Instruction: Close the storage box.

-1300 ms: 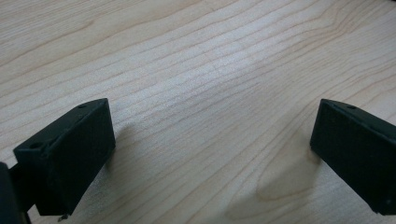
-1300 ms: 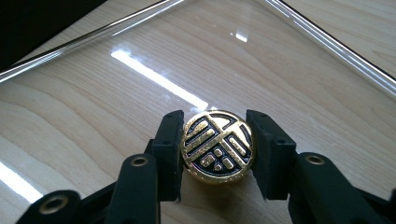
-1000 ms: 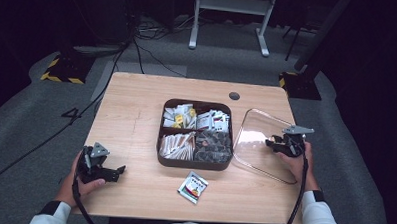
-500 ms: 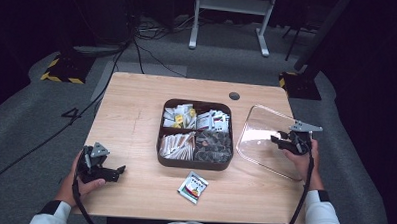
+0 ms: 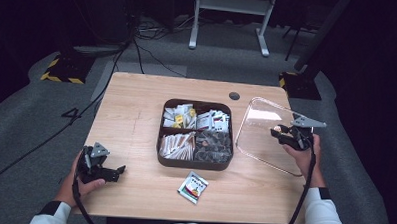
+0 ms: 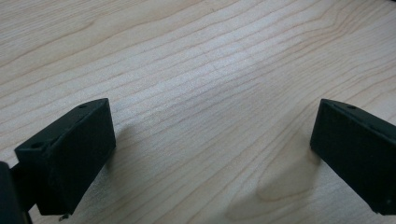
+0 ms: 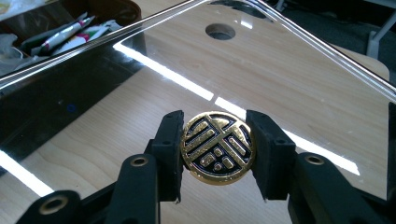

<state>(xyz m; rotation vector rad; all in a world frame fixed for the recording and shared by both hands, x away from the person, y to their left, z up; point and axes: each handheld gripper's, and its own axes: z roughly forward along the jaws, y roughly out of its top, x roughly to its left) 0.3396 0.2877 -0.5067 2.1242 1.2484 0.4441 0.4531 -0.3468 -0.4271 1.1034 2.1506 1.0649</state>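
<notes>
While the right gripper [image 7: 217, 149] clamps the clear lid's [image 5: 266, 132] gold knob [image 7: 217, 147], the packet-filled tray [image 5: 194, 162] sits uncovered (left gripper's [image 6: 210, 154] jaws apart).

Bare light wooden tabletop [image 5: 131, 114] lies open left of the dark square compartment tray [image 5: 195, 163], while a small white sachet [image 5: 193, 187] lies just before it and a tilted clear plastic lid [image 5: 266, 134] blocks its right side.

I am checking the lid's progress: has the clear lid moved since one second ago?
Yes. The clear lid tilted up, its far edge farther from the table, beside the box.
</notes>
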